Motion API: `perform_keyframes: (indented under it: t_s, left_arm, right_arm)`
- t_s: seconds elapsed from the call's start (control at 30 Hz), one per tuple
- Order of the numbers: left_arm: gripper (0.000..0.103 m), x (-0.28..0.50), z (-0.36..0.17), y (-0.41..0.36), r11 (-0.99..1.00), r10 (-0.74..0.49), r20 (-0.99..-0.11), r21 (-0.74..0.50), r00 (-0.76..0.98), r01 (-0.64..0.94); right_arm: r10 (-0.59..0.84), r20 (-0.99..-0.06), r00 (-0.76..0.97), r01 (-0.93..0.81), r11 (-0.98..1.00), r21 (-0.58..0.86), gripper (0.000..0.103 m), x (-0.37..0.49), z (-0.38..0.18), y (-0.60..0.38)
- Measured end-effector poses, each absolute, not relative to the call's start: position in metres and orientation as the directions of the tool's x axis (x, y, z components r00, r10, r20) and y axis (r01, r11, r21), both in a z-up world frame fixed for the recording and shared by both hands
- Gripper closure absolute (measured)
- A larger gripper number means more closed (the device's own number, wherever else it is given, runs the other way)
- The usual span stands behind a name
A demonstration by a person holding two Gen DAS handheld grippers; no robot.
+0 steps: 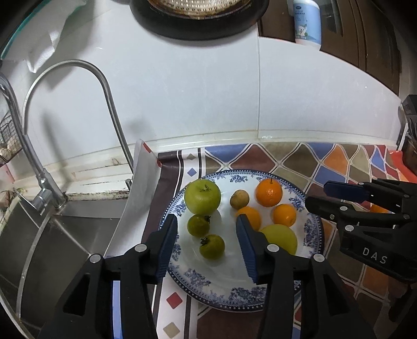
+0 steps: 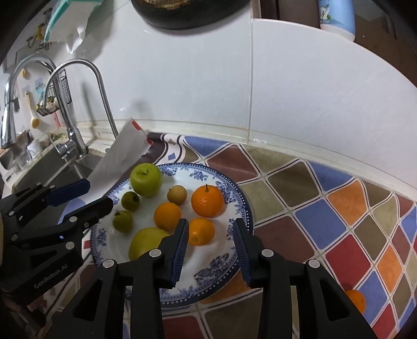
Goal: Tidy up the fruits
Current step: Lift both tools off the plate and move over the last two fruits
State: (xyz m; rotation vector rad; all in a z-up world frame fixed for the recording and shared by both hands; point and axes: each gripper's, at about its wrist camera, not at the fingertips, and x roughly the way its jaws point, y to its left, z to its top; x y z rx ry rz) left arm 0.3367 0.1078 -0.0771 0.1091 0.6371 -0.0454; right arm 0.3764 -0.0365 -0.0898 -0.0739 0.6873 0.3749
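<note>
A blue-and-white plate [image 1: 216,276] [image 2: 208,258] on the patterned counter holds a green apple [image 1: 202,196] [image 2: 146,179], two small green fruits [image 1: 198,225] [image 1: 212,246], a small brownish fruit [image 1: 239,199], three oranges [image 1: 268,192] [image 1: 284,215] [image 1: 250,216] and a yellow-green fruit [image 1: 281,237]. My left gripper [image 1: 207,221] [image 2: 98,194] hovers open over the plate's left half, the small green fruits lying below its gap. My right gripper [image 2: 210,225] [image 1: 319,195] stands open over the right half, beside the nearest orange [image 2: 200,231], not pressing it.
A steel sink [image 1: 52,247] with a curved faucet [image 1: 104,86] lies left of the plate. A white sheet [image 1: 140,195] leans between them. Another orange [image 2: 355,300] sits on the counter at the right. A black pan [image 1: 198,26] and a bottle [image 1: 307,20] stand above the tiled wall.
</note>
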Motion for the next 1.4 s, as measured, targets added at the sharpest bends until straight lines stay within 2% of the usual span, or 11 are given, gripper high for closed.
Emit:
perform_keyframes:
  t_s: [0.2,0.27,0.33,0.4,0.5,0.9,1.4]
  left_arm:
    - [0.035,0.315,-0.062,0.107,0.995,0.013,-0.559,0.086,0.829,0.043]
    - [0.033,0.307,-0.056,0.106,0.996,0.016,-0.549,0.084,0.836,0.036]
    - [0.025,0.298,-0.051,0.104,0.996,0.023,-0.538,0.086,0.842,0.027]
    - [0.023,0.288,-0.046,0.102,0.996,0.024,-0.526,0.084,0.85,0.023]
    - [0.017,0.275,-0.04,0.098,0.997,0.022,-0.517,0.079,0.856,0.022]
    - [0.009,0.222,-0.018,0.07,0.993,-0.009,-0.45,0.101,0.893,0.061]
    - [0.007,0.192,-0.013,0.014,0.979,-0.088,-0.421,0.129,0.903,0.155]
  right_arm:
    - [0.297,-0.601,0.742,-0.345,0.938,0.037,0.054,0.356,-0.076,-0.041]
    - [0.289,-0.591,0.753,-0.334,0.942,0.035,0.048,0.348,-0.072,-0.045]
    - [0.28,-0.58,0.765,-0.322,0.946,0.032,0.045,0.34,-0.067,-0.049]
    - [0.265,-0.567,0.78,-0.306,0.952,0.024,0.039,0.331,-0.061,-0.053]
    - [0.249,-0.543,0.802,-0.288,0.958,0.014,0.035,0.315,-0.054,-0.06]
    - [0.207,-0.485,0.85,-0.231,0.973,0.01,0.029,0.255,-0.033,-0.094]
    - [0.122,-0.455,0.882,-0.143,0.99,-0.012,0.028,0.209,-0.027,-0.15]
